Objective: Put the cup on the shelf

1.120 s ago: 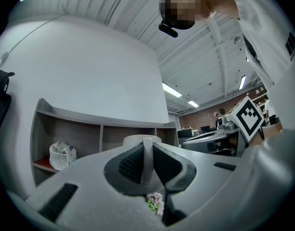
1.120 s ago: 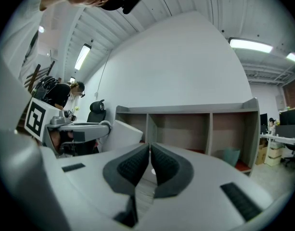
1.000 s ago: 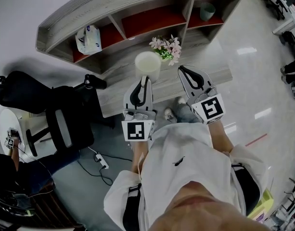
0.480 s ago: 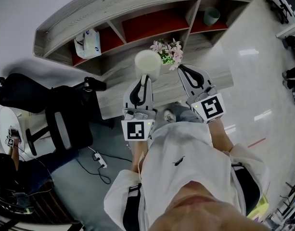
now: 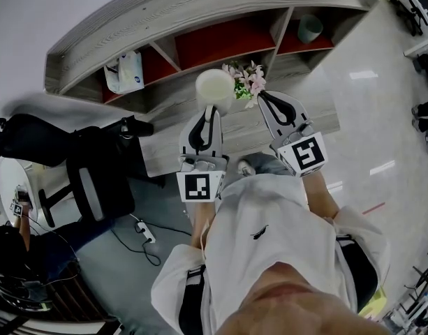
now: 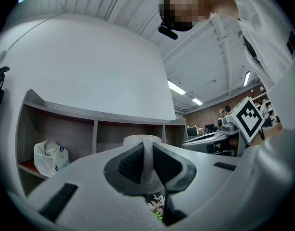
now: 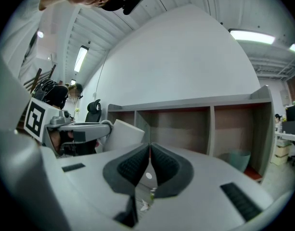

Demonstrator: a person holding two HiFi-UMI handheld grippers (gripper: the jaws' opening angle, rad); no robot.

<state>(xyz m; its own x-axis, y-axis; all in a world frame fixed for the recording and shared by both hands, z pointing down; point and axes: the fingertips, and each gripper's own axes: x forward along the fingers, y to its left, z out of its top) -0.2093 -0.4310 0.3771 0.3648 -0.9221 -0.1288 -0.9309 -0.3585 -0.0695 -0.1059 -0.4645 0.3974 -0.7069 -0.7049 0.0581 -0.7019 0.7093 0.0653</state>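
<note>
shelf front edge close ahead, middle bay open, bag in left bay, green bin in right bay, flowers just beside white cup, cup in air before shelf, mouth up, long axis near vertical, left tool narrow and clamped on cup wall, right tool closed on nothing

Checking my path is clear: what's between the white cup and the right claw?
In the head view, a pink flower bunch shows between the cup and the right claw. It appears to stand lower than both.
</note>
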